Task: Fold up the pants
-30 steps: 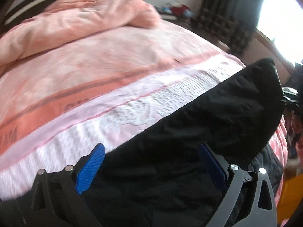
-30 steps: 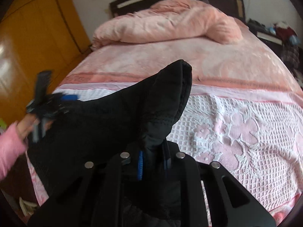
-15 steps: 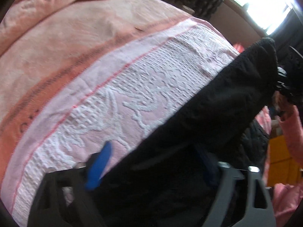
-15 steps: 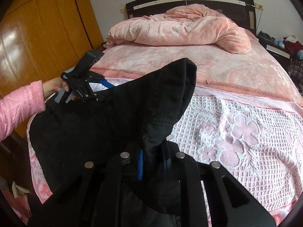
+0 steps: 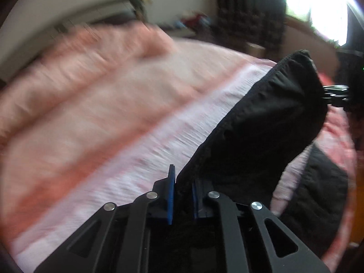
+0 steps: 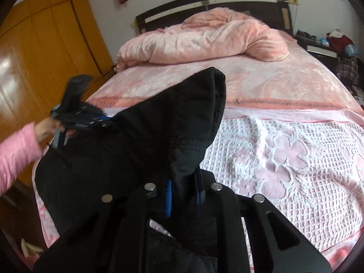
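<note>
The black pants (image 6: 141, 136) hang stretched between both grippers above the foot of the bed. In the left wrist view my left gripper (image 5: 183, 193) is shut on one edge of the pants (image 5: 261, 132), the blue pads (image 5: 171, 195) pinching the cloth. My right gripper (image 6: 183, 195) is shut on the other edge, cloth bunched between its blue pads (image 6: 168, 196). From the right wrist view the left gripper (image 6: 100, 120) shows at the far left, held by a hand in a pink sleeve (image 6: 16, 152). The rest of the pants droops onto the bedspread.
The bed has a pink and white textured bedspread (image 6: 284, 154) and a heaped pink duvet (image 6: 204, 38) by the dark headboard (image 6: 211, 0). An orange wooden wardrobe (image 6: 41, 63) stands left of the bed. A cluttered nightstand (image 6: 327, 43) is at the right, with a bright window (image 5: 318, 9) beyond it.
My left gripper went from wide open around the pants' edge to shut on it, then rose and tilted up with the cloth. The right gripper kept its grip and barely moved.
</note>
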